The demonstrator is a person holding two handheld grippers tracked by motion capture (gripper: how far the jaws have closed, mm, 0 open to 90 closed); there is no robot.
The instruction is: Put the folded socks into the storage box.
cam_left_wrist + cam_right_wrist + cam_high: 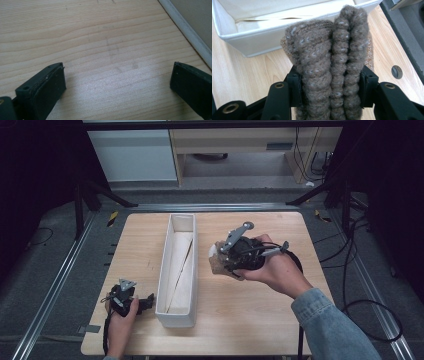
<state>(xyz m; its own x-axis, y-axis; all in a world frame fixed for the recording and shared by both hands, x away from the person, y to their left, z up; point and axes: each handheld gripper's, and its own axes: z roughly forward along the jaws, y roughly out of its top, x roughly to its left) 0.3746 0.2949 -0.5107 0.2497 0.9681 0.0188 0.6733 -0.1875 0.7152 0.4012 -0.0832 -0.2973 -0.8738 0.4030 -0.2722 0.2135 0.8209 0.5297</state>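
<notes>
Dark flooring and metal rails surround a light wooden worktop, on which a long, narrow white fabric bin is placed lengthwise, left of centre. The right gripper is held above the worktop just right of the bin, towards its far half, and its jaws are clamped on a folded brown knitted item. In the right gripper view, the knit is seen as several thick ribbed folds pressed upright between the two black jaws, with the bin's white wall close behind it. In the high view, part of the knit is seen protruding at the gripper's left side, near the bin's right wall. The left gripper is held low at the worktop's near left, just beside the bin's near end. Its jaws are spread wide apart over bare wood, with nothing between them, as seen in the left gripper view.
</notes>
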